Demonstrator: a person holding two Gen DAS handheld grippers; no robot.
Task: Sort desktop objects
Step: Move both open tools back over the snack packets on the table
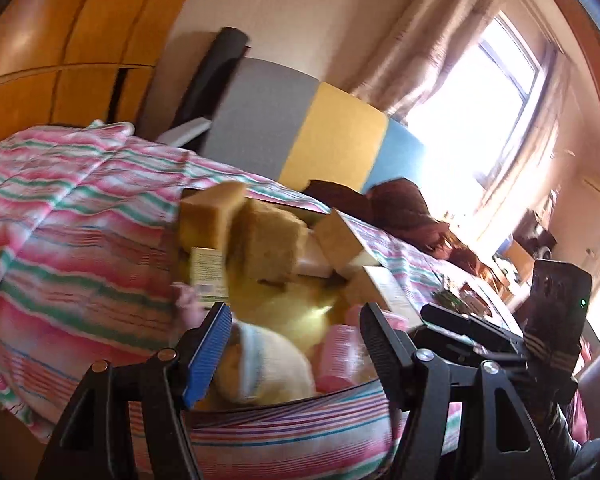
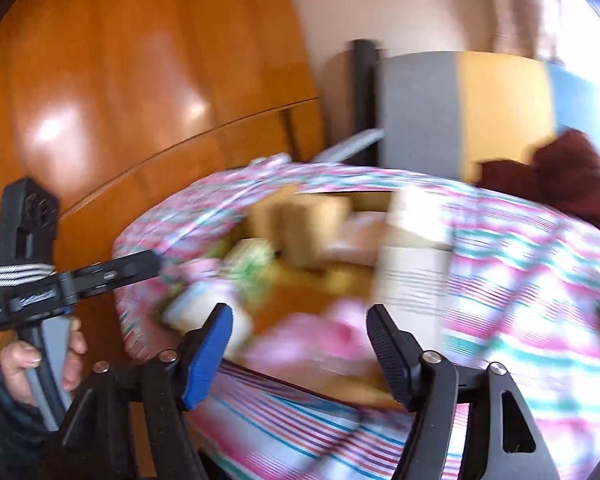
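A shallow box with a yellow floor (image 1: 284, 304) lies on a pink, green and white striped cloth (image 1: 80, 220). It holds tan sponge-like blocks (image 1: 268, 240), a small green-and-white carton (image 1: 208, 276), a white carton (image 1: 384, 288), a cream roll with a pale blue band (image 1: 260, 368) and a pink item (image 1: 340, 356). My left gripper (image 1: 296, 344) is open just above the cream roll and the pink item, holding nothing. My right gripper (image 2: 300, 344) is open over the box's near side, above a blurred pink item (image 2: 300, 340). The right wrist view is heavily motion-blurred.
A wooden wardrobe (image 2: 140, 80) stands behind on the left. A grey, yellow and blue panel (image 1: 332, 136) and a dark red heap (image 1: 400, 208) lie beyond the cloth. A hand (image 2: 20, 360) holds the left gripper's handle. The right gripper's body (image 1: 480, 328) sits close on the right.
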